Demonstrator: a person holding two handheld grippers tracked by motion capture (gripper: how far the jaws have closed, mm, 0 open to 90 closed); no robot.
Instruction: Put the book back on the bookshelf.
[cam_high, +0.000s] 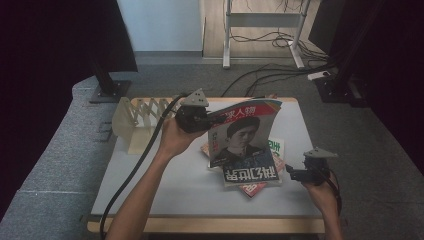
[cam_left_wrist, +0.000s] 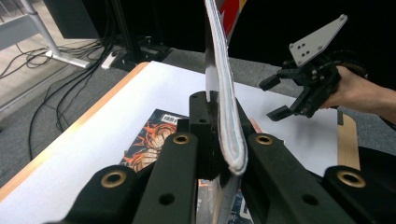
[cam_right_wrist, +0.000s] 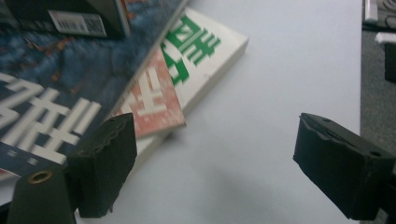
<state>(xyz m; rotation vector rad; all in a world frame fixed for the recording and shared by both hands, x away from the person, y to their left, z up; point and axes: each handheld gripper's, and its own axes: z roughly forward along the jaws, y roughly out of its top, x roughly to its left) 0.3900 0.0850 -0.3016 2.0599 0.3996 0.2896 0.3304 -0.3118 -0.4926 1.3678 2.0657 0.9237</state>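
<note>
Two hand-held grippers work over the white worktop (cam_high: 165, 185). The left hand-held gripper (cam_high: 202, 120) is clamped on the edge of a magazine (cam_high: 245, 140), holding it lifted and tilted above the middle of the worktop, over a small pile of books (cam_high: 272, 150) lying flat. The right hand-held gripper (cam_high: 295, 172) sits low at the near right, just beside the magazine's lower corner, jaws spread wide with nothing between them.
</note>
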